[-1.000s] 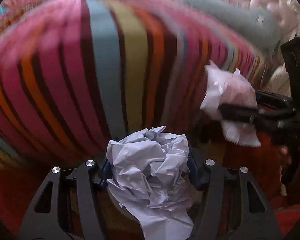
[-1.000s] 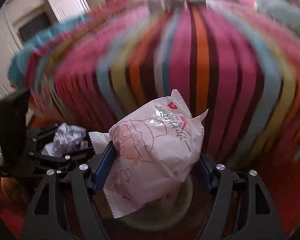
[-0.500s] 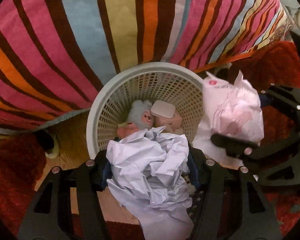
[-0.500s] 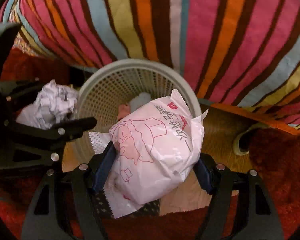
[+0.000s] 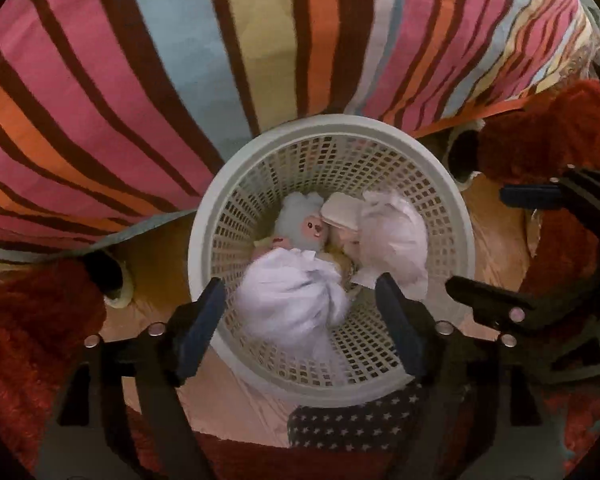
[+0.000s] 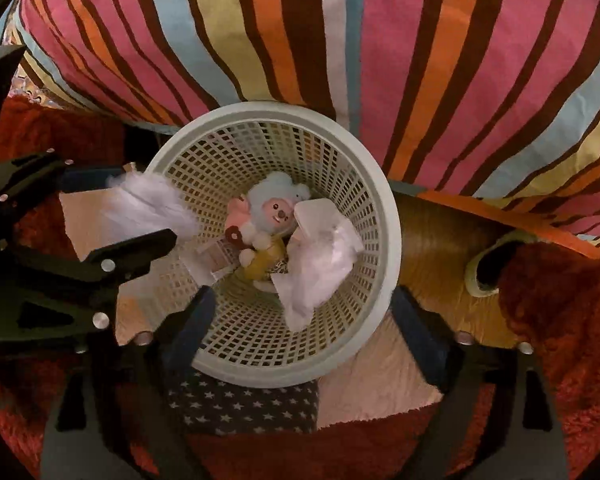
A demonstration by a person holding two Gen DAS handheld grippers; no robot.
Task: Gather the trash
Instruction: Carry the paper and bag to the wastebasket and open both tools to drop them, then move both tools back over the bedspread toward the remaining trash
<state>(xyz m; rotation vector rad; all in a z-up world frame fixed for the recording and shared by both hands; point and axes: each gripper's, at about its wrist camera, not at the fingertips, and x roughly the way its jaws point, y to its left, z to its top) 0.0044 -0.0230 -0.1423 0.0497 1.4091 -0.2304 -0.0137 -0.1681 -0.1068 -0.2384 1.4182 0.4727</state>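
Both claws have just let go. Half a second back the left gripper [image 5: 300, 312] was pinched on the crumpled white paper [image 5: 296, 296] and the right gripper [image 6: 304, 320] on the pink snack wrapper [image 6: 320, 268]; their jaws have just been opening, and both now stand wide apart with the pads pressing on nothing. The paper shows as a blur between and below the left fingers [image 5: 198, 332], loose over the near part of the white mesh basket [image 5: 456, 216]; from the right wrist view it appears smeared at the basket's left rim, beside the left gripper's dark finger. The wrapper lies clear of the right fingers [image 6: 188, 328], down inside the basket against its right wall, also blurred.

Both grippers point almost straight down over the basket's mouth. Deeper in the basket sit a pale-blue plush toy [image 6: 276, 200] with a pink face, a small white pad [image 5: 342, 210] next to it and a yellowish piece lower down. The basket stands on the floor against a striped bedcover [image 5: 148, 60], with a red shaggy rug [image 6: 560, 320] on either side and a star-patterned cloth [image 6: 240, 404] at its near edge.
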